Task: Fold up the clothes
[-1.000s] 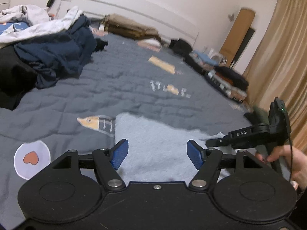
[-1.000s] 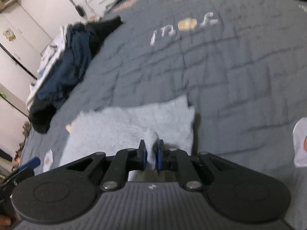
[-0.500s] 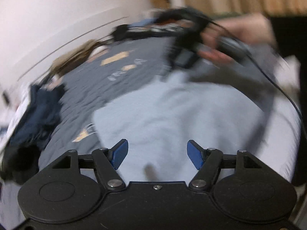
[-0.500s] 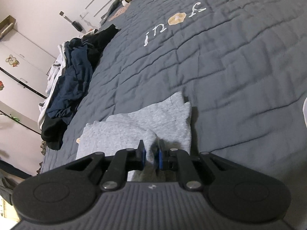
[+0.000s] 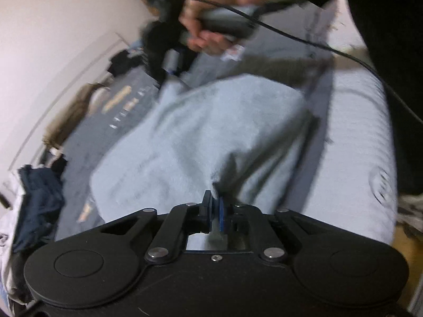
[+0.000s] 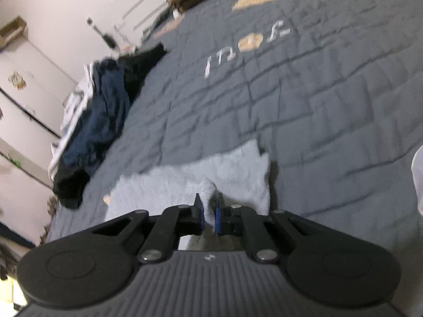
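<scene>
A light grey garment [image 5: 201, 137] lies spread on a dark grey quilted bed cover [image 6: 330, 111], at the near edge of the bed. In the right wrist view its far right corner ends in a small pointed flap, and a raised tuck of the cloth runs back between the blue pads.

The left tongs [image 5: 215, 207] have just closed, and their blue pads now pinch a ridge of the garment's near edge, with folds radiating away from the pinch. The right tongs [image 6: 208, 212] are also clenched on the garment, with a thin roll of grey fabric standing between the two pads.

In the left wrist view, the person's right hand [image 5: 219, 15] grips the handle of the other tool at the far side of the garment, and a black cable [image 5: 304, 39] trails from it across the frame. That part of the picture is blurred.

Farther out, a heap of navy, black and white clothes [image 6: 97, 121] sits at the left edge of the bed. White letters and tan patches are printed on the cover beyond the garment. A pale wall [image 6: 53, 5] rises behind.
</scene>
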The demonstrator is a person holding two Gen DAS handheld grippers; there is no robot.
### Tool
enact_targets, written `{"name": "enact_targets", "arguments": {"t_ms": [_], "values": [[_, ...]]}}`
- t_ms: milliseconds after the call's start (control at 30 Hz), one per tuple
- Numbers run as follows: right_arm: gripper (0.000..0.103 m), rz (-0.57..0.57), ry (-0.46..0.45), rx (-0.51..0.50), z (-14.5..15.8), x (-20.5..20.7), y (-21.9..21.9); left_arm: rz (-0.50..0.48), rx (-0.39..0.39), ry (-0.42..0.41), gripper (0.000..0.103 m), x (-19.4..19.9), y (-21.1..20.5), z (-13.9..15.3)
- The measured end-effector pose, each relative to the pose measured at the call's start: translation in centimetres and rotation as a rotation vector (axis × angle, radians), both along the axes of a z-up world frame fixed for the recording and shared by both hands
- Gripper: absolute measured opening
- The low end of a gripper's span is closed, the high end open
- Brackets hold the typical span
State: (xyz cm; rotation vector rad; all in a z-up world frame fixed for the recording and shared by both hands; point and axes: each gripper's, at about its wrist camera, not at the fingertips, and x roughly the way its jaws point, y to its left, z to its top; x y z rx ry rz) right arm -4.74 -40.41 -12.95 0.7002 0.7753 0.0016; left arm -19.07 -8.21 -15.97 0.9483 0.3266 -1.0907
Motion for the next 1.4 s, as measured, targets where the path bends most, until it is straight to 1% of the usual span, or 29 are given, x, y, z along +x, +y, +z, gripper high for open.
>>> {"name": "enact_targets", "arguments": {"t_ms": [67, 133, 200, 233, 267, 300, 333, 367, 433, 467, 500, 533, 600, 633, 700, 733, 833, 933, 1033, 1133, 1200, 1267, 1300, 1333, 1367, 1400], "values": [[0.007, -0.027, -0.033, 0.0, 0.5, -0.1, -0.4, 0.002, 0.004, 0.062, 0.002, 0.0, 0.7, 0.1], [0.007, -0.023, -0.043, -0.018, 0.6, 0.1, -0.3, 0.017, -0.005, 0.121, 0.002, 0.5, 1.1, 0.2], [0.007, 0.004, -0.026, -0.061, 0.4, 0.7, 0.2, 0.039, -0.014, 0.162, 0.002, 1.1, 1.1, 0.3], [0.007, 0.025, 0.001, -0.08, 0.0, 1.1, 0.6, 0.05, -0.018, 0.182, 0.002, 1.3, 1.1, 0.3], [0.008, 0.043, 0.027, -0.096, -0.3, 1.4, 0.9, 0.063, -0.034, 0.217, 0.003, 1.6, 1.2, 0.8], [0.009, 0.047, 0.036, -0.088, -0.4, 1.5, 1.0, 0.077, -0.051, 0.255, 0.004, 1.9, 1.2, 1.3], [0.01, 0.055, 0.036, -0.083, -0.4, 1.4, 1.0, 0.091, -0.093, 0.305, 0.004, 2.4, 1.5, 2.2], [0.011, 0.062, 0.036, -0.078, -0.3, 1.3, 1.0, 0.105, -0.139, 0.357, 0.007, 2.8, 1.9, 3.1], [0.011, 0.072, 0.035, -0.077, -0.1, 1.0, 1.0, 0.169, -0.256, 0.466, 0.03, 4.6, 2.6, 4.8], [0.011, 0.075, 0.036, -0.073, 0.1, 0.8, 0.9, 0.202, -0.316, 0.52, 0.053, 5.5, 3.0, 5.6], [0.011, 0.078, 0.036, -0.069, 0.3, 0.6, 0.8, 0.231, -0.363, 0.549, 0.059, 6.3, 3.5, 6.2], [0.011, 0.08, 0.036, -0.066, 0.5, 0.4, 0.7, 0.26, -0.407, 0.573, 0.059, 7.0, 4.0, 6.7], [0.012, 0.087, 0.042, -0.068, 0.9, -0.3, 0.4, 0.273, -0.43, 0.536, 0.059, 7.2, 4.6, 7.1], [0.013, 0.089, 0.045, -0.071, 1.1, -0.9, 0.3, 0.281, -0.426, 0.504, 0.059, 7.0, 4.7, 7.0], [0.016, 0.08, 0.041, -0.056, 1.5, -2.4, 0.0, 0.298, -0.41, 0.472, 0.059, 6.7, 4.7, 6.3], [0.016, 0.071, 0.038, -0.045, 1.7, -3.3, -0.1, 0.3, -0.391, 0.447, 0.059, 6.5, 4.6, 5.9], [0.017, 0.042, 0.021, -0.043, 2.6, -5.8, 0.8, 0.267, -0.274, 0.366, 0.059, 5.5, 3.0, 5.0], [0.018, 0.037, -0.03, -0.009, 3.9, -8.3, 2.1, 0.217, -0.234, 0.345, 0.059, 4.3, 2.4, 4.4], [0.021, 0.037, -0.062, 0.008, 4.4, -11.3, 4.0, 0.186, -0.184, 0.301, 0.059, 3.2, 2.3, 4.0], [0.026, 0.083, -0.072, 0.062, 3.5, -13.6, 6.6, 0.16, -0.12, 0.279, 0.059, 2.5, 2.3, 2.9], [0.028, 0.115, -0.056, 0.082, 2.5, -14.6, 8.5, 0.15, -0.064, 0.224, 0.059, 1.7, 2.3, 2.0], [0.028, 0.142, -0.022, 0.075, 1.2, -15.4, 10.3, 0.152, -0.01, 0.14, 0.059, 1.4, 2.3, 0.9], [0.028, 0.144, -0.008, 0.062, 0.7, -15.7, 10.8, 0.157, 0.013, 0.106, 0.056, 1.4, 2.3, 0.4], [0.029, 0.146, 0.006, 0.049, 0.3, -16.0, 11.2, 0.165, 0.03, 0.081, 0.05, 1.4, 2.4, 0.0], [0.029, 0.147, 0.021, 0.035, -0.1, -16.3, 11.7, 0.179, 0.03, 0.074, 0.031, 1.7, 2.5, -0.1], [0.029, 0.149, 0.035, 0.022, -0.6, -16.6, 12.1, 0.195, 0.028, 0.07, 0.018, 2.0, 2.7, 0.0]]}}
